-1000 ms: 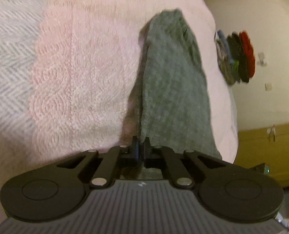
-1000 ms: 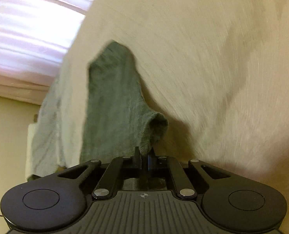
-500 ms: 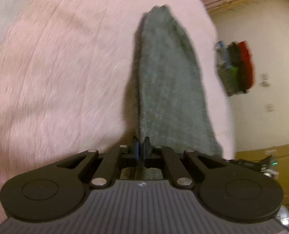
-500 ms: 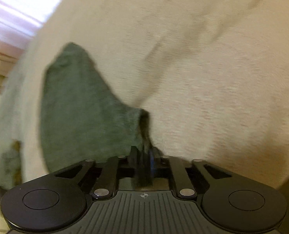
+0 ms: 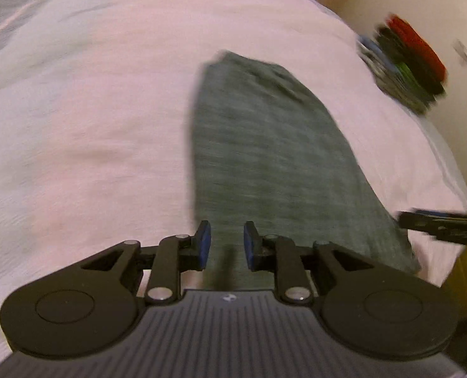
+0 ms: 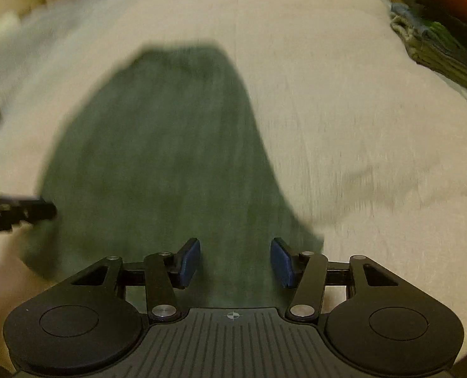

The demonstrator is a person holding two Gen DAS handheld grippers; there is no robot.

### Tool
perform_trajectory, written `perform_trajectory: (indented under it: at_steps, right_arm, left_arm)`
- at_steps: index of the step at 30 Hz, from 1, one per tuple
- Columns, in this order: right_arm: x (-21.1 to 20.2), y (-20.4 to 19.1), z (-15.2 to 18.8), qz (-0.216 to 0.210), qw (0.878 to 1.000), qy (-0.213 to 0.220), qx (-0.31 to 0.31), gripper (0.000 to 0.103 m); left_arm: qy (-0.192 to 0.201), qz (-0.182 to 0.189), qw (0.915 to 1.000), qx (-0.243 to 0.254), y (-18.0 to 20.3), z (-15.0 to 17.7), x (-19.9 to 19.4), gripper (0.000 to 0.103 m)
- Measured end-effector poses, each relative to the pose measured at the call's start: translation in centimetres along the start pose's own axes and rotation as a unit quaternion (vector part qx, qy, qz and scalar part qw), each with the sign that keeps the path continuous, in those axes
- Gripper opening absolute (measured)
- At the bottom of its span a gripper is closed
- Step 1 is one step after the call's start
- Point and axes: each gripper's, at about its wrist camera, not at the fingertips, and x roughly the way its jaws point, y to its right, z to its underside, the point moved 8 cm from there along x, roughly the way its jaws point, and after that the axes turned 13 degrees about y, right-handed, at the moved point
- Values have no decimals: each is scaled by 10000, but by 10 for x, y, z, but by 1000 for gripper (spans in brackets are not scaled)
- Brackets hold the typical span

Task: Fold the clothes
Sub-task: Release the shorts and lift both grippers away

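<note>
Jaws apart on both the left gripper (image 5: 224, 244) and right gripper (image 6: 235, 263), each hovering empty over the near edge of the grey-green garment (image 5: 265, 157), which lies flat on the pale bedspread (image 5: 91, 126)

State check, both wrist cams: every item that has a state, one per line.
left gripper: open, nothing between the fingers
right gripper: open, nothing between the fingers
green cloth: lying flat on the bed, released
bedspread: spread out under the cloth
stack of clothes: folded, piled on the bed's far right
</note>
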Motion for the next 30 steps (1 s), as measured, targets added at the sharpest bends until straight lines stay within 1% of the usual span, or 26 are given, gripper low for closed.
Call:
perform_trajectory:
  at_steps: [3, 5, 10, 13, 15, 16, 17, 18, 19, 21, 22, 23, 24, 25, 27, 28, 30]
  right_arm:
    - [-10, 3, 25, 152, 9992, -357, 25, 53]
    - [-17, 5, 41, 253, 9979, -594, 42, 54]
    - [-36, 11, 81, 504, 9918, -1168, 98, 54]
    - [-65, 11, 80, 617, 9899, -1226, 364, 54]
    - [-81, 3, 72, 586, 9907, -1135, 460, 54]
    - [-89, -2, 68, 570, 9911, -1090, 508, 57]
    - [-97, -6, 64, 556, 9915, -1039, 557, 72]
    - [-107, -11, 57, 539, 9921, -954, 608, 80]
    - [-119, -17, 49, 504, 9933, -830, 629, 85]
    - [-137, -31, 35, 452, 9950, -623, 642, 85]
    - [-145, -38, 29, 436, 9956, -541, 636, 86]
    - [-150, -43, 27, 434, 9959, -501, 622, 90]
    - [-156, -48, 25, 433, 9961, -461, 609, 95]
    - [-162, -53, 22, 431, 9964, -421, 595, 103]
    - [-174, -63, 18, 427, 9969, -341, 567, 103]
    - [-179, -68, 16, 426, 9971, -301, 553, 103]
    - [-191, -77, 11, 422, 9975, -221, 526, 103]
  left_arm:
    - [-373, -213, 9988, 226, 7, 29, 13, 17]
    - [-530, -326, 9978, 209, 8, 46, 5, 17]
    - [-1049, -586, 9924, -266, 10, 83, -38, 17]
    - [-1332, -726, 9881, -237, 14, 93, -66, 18]
    - [-1421, -736, 9870, -157, 19, 91, -81, 19]
    - [-1428, -731, 9870, -96, 22, 88, -89, 19]
    - [-1393, -736, 9875, -30, 23, 83, -98, 20]
    - [-1302, -748, 9887, 34, 24, 74, -108, 22]
    - [-1203, -768, 9897, 89, 25, 66, -118, 27]
    - [-1021, -824, 9912, 194, 29, 51, -136, 34]
    - [-935, -849, 9917, 252, 31, 43, -146, 35]
    - [-853, -871, 9920, 316, 33, 34, -159, 36]
    - [-788, -901, 9922, 358, 34, 26, -171, 41]
    - [-740, -936, 9921, 380, 35, 19, -181, 45]
    - [-587, -954, 9929, 412, 37, 5, -204, 47]
    - [-511, -966, 9930, 440, 39, -1, -216, 51]
    - [-374, -1006, 9929, 512, 41, -8, -239, 54]
